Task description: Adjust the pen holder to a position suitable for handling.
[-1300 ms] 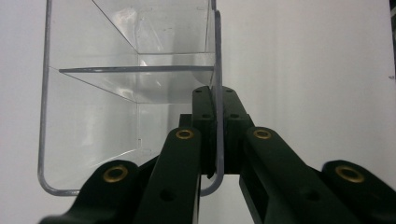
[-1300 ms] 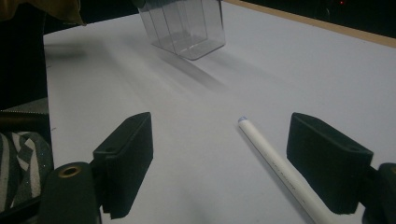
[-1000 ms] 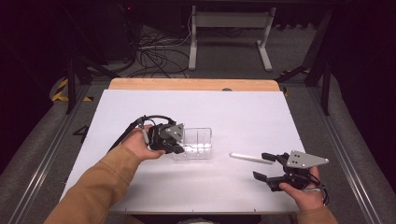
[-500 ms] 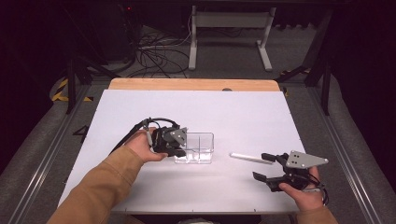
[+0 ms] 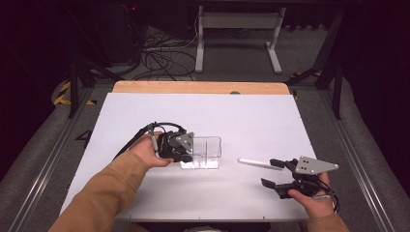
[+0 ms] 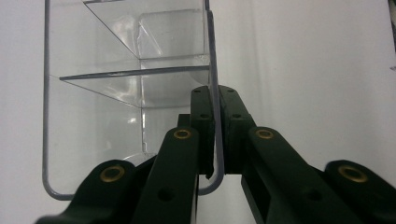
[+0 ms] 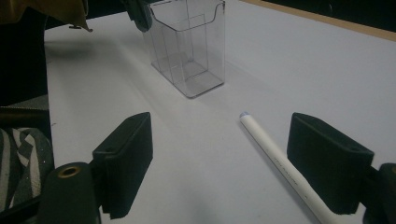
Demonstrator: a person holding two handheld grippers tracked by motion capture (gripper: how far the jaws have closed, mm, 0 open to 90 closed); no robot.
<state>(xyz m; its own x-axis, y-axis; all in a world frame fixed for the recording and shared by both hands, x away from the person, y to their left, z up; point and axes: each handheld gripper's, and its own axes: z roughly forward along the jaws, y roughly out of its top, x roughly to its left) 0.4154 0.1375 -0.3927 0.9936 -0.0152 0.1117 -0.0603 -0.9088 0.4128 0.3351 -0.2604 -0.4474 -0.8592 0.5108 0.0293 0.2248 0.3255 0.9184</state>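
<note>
With the left hand-held gripper [image 6: 214, 140] clamped on the wall of the clear plastic divided box [image 5: 207, 151], the right hand-held gripper [image 5: 279, 173], wide open and empty, must next grasp the white pen [image 7: 280, 163] lying right of that box.

Bright overhead light whitens the desk [image 5: 251, 116]; surroundings stay dark. Shadows are soft, and close claw parts blur slightly.
</note>
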